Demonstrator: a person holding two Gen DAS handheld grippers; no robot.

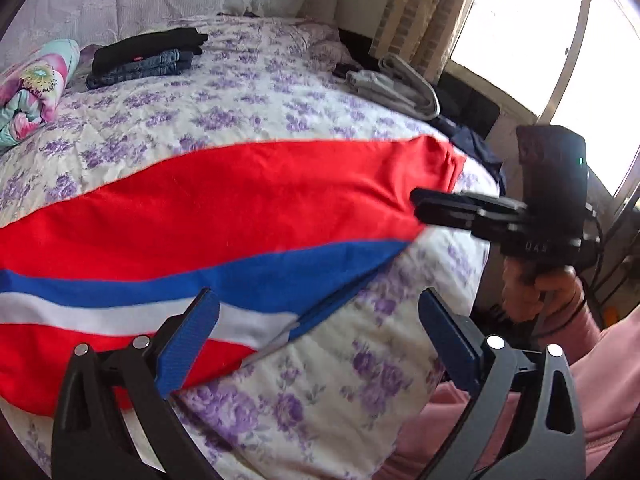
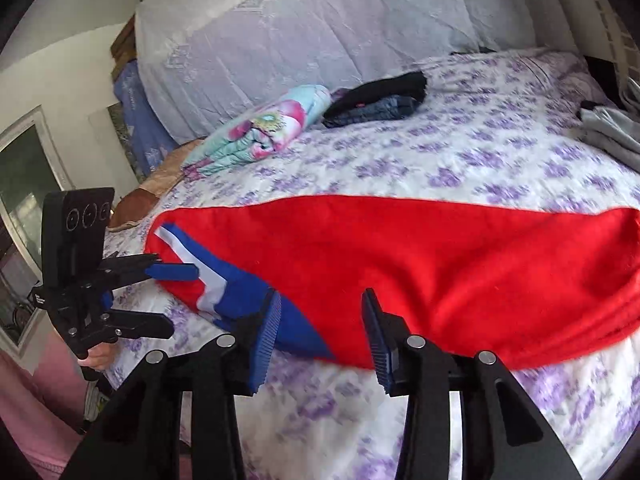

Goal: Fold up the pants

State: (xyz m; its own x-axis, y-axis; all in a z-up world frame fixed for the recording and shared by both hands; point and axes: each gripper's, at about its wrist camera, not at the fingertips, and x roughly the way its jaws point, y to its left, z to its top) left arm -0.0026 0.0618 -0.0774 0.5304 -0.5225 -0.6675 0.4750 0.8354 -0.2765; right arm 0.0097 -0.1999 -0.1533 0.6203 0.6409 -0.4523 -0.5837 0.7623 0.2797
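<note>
Red pants (image 1: 224,200) with a blue and white side stripe (image 1: 192,284) lie flat across the flowered bedspread; they also show in the right wrist view (image 2: 420,264). My left gripper (image 1: 316,312) is open, its jaws wide apart just above the striped edge; it also shows in the right wrist view (image 2: 168,296), open beside the pants' end. My right gripper (image 2: 320,320) is open over the near edge of the pants. It shows from the side in the left wrist view (image 1: 420,206), at the other end of the pants.
Folded dark clothes (image 1: 148,56) and a rolled flowered blanket (image 1: 32,88) lie at the far side of the bed (image 1: 320,380). Grey folded clothes (image 1: 396,84) sit near the window side. A white-covered headboard (image 2: 320,28) stands behind.
</note>
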